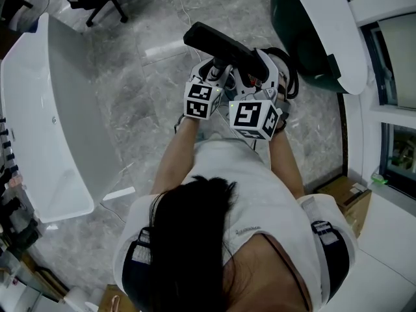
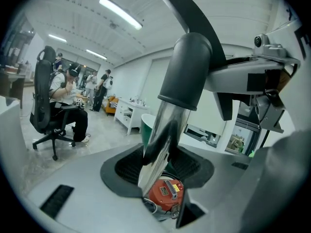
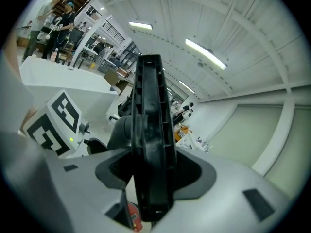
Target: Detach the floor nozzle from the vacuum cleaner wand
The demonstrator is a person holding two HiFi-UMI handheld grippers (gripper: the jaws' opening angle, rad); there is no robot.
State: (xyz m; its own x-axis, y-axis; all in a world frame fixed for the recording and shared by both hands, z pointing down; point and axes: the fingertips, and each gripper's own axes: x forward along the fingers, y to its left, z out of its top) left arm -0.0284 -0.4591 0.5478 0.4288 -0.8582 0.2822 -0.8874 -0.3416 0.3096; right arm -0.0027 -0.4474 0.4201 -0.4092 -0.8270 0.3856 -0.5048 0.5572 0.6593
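Left gripper (image 2: pixel 158 171) was clamped on the shiny wand (image 2: pixel 164 123), and the right gripper (image 3: pixel 153 178) was clenched on the black floor nozzle (image 3: pixel 150 106) close alongside. The wand ran up out of the left jaws into the nozzle's dark collar (image 2: pixel 187 67), so the parting pull looked set to go along that line.

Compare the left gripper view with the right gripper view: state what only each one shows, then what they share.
Only the left gripper view: the left hand-held gripper clamped on the shiny metal wand below its dark collar, and a seated person on an office chair.
Only the right gripper view: the right hand-held gripper clamped on the black floor nozzle, with the left one's marker cube beside it.
Both: ceiling strip lights and standing people in the background.
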